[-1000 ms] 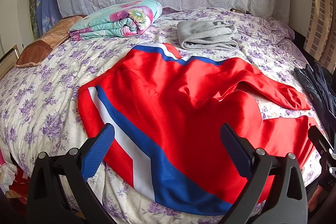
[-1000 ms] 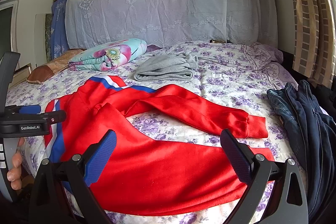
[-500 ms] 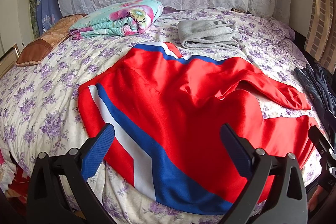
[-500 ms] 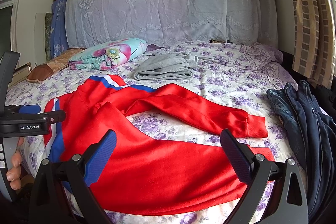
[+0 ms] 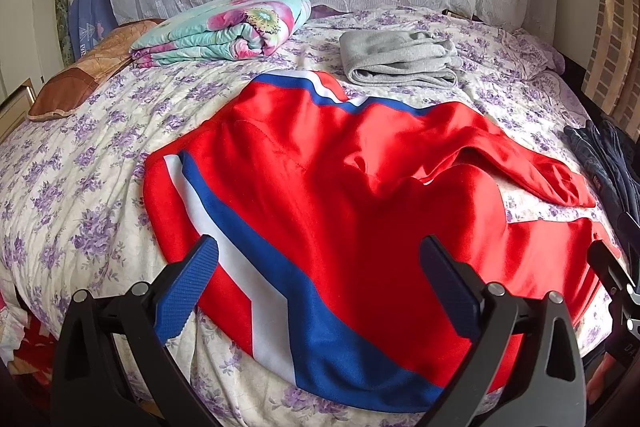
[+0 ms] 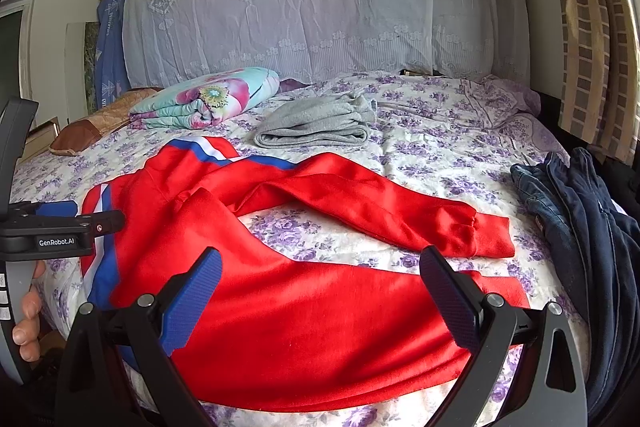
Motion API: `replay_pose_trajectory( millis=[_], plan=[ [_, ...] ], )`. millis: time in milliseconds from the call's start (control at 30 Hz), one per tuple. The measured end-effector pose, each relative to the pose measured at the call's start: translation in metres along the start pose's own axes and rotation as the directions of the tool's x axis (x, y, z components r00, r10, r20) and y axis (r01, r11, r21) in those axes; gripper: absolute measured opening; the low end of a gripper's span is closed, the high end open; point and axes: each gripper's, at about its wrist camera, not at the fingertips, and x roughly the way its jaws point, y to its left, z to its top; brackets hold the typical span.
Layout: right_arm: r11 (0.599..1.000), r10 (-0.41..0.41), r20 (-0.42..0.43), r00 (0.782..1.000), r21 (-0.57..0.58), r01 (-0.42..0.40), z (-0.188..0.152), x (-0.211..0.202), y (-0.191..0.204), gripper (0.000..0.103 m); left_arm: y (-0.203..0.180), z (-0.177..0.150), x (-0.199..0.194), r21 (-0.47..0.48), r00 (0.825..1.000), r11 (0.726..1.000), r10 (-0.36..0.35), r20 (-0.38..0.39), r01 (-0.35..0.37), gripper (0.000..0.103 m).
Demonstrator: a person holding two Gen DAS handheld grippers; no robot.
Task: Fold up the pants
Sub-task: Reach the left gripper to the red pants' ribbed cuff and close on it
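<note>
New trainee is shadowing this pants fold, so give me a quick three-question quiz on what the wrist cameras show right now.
1. True or false: the left gripper is shut on the red pants.
2. Which lies nearest the headboard: A) red pants, B) folded grey garment, C) dark clothes?
3. Fill in: the pants' two legs lie ____, with floral bedsheet showing between them.

Key: 1 false, both it and the right gripper hover open; 2 B; 3 apart.
</note>
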Motion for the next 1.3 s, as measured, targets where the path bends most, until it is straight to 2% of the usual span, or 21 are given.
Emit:
replay_pose_trajectory(
  millis=[133, 233, 367, 500, 600, 633, 700, 733, 767, 800, 833, 900, 933, 1000, 1067, 1100, 1167, 1200, 1233, 1267, 1300],
  plan=[
    [1.000, 0.003, -0.018, 1.000, 0.002, -0.003, 0.000, 0.007, -0.001, 0.099, 0.001, 0.001, 0.006, 0.000, 1.000, 1.000, 0.000, -0.017, 0.000, 0.098],
    [1.000, -0.007, -0.042, 0.999, 0.005, 0.007, 0.001, 0.014, -0.008, 0.099, 0.009, 0.016, 0.015, 0.011, 0.998, 0.999, -0.037, -0.053, 0.038, 0.098],
    [0.997, -0.060, -0.038, 0.997, 0.037, 0.062, 0.003, 0.017, -0.033, 0.099, 0.033, 0.076, 0.042, 0.064, 0.996, 0.996, -0.057, -0.075, 0.062, 0.098],
    [0.987, -0.107, -0.068, 0.992, 0.112, 0.114, -0.001, 0.027, -0.062, 0.099, 0.046, 0.146, 0.121, 0.201, 0.985, 0.976, -0.049, -0.167, 0.082, 0.098],
    [0.981, -0.109, -0.104, 0.989, 0.147, 0.124, -0.006, 0.035, -0.074, 0.099, 0.065, 0.186, 0.189, 0.152, 0.963, 0.986, -0.026, -0.268, 0.069, 0.098],
    [0.980, -0.118, -0.111, 0.987, 0.145, 0.133, -0.007, 0.037, -0.075, 0.099, 0.070, 0.191, 0.209, 0.111, 0.947, 0.991, -0.036, -0.318, 0.075, 0.098],
    [0.979, -0.133, -0.118, 0.984, 0.141, 0.149, -0.008, 0.038, -0.079, 0.099, 0.066, 0.189, 0.240, 0.044, 0.902, 0.991, -0.093, -0.420, 0.123, 0.096],
    [0.978, -0.141, -0.117, 0.983, 0.141, 0.157, -0.008, 0.038, -0.081, 0.099, 0.053, 0.184, 0.243, 0.085, 0.899, 0.989, -0.074, -0.431, 0.122, 0.082],
    [0.976, -0.148, -0.114, 0.982, 0.143, 0.164, -0.007, 0.037, -0.084, 0.099, 0.037, 0.178, 0.238, 0.166, 0.912, 0.983, -0.007, -0.411, 0.082, 0.073],
    [0.974, -0.156, -0.107, 0.982, 0.145, 0.171, -0.006, 0.036, -0.088, 0.099, 0.023, 0.171, 0.227, 0.230, 0.926, 0.972, 0.041, -0.376, 0.051, 0.052],
    [0.973, -0.162, -0.099, 0.982, 0.148, 0.175, -0.005, 0.035, -0.091, 0.099, 0.012, 0.163, 0.210, 0.244, 0.938, 0.968, 0.024, -0.347, 0.066, 0.037],
    [0.972, -0.170, -0.091, 0.981, 0.148, 0.182, -0.003, 0.036, -0.097, 0.099, -0.001, 0.144, 0.175, 0.247, 0.937, 0.955, -0.073, -0.341, 0.164, 0.030],
    [0.972, -0.175, -0.091, 0.980, 0.143, 0.187, -0.003, 0.038, -0.099, 0.099, -0.008, 0.133, 0.155, 0.268, 0.928, 0.935, -0.134, -0.347, 0.234, 0.030],
    [0.972, -0.185, -0.098, 0.978, 0.126, 0.196, -0.002, 0.047, -0.101, 0.099, -0.020, 0.110, 0.120, 0.302, 0.875, 0.864, -0.265, -0.404, 0.401, 0.032],
    [0.972, -0.193, -0.115, 0.974, 0.116, 0.206, -0.001, 0.058, -0.102, 0.099, -0.032, 0.085, 0.093, 0.368, 0.841, 0.792, -0.314, -0.440, 0.488, 0.047],
    [0.971, -0.193, -0.124, 0.973, 0.118, 0.207, -0.001, 0.064, -0.104, 0.099, -0.034, 0.076, 0.087, 0.374, 0.821, 0.769, -0.324, -0.470, 0.518, 0.058],
    [0.970, -0.182, -0.135, 0.974, 0.137, 0.200, -0.001, 0.072, -0.107, 0.099, -0.032, 0.070, 0.077, 0.353, 0.796, 0.758, -0.343, -0.499, 0.548, 0.061],
    [0.970, -0.177, -0.136, 0.975, 0.145, 0.196, 0.000, 0.075, -0.108, 0.099, -0.028, 0.075, 0.074, 0.332, 0.788, 0.761, -0.359, -0.499, 0.557, 0.061],
    [0.970, -0.172, -0.137, 0.975, 0.148, 0.192, 0.000, 0.078, -0.108, 0.099, -0.022, 0.085, 0.069, 0.317, 0.792, 0.769, -0.373, -0.484, 0.556, 0.062],
    [0.971, -0.170, -0.137, 0.976, 0.147, 0.189, 0.000, 0.080, -0.107, 0.099, -0.016, 0.098, 0.065, 0.315, 0.812, 0.783, -0.376, -0.447, 0.536, 0.066],
    [0.971, -0.170, -0.140, 0.975, 0.143, 0.190, -0.001, 0.082, -0.106, 0.099, -0.013, 0.112, 0.064, 0.322, 0.843, 0.806, -0.361, -0.399, 0.497, 0.074]
  ],
)
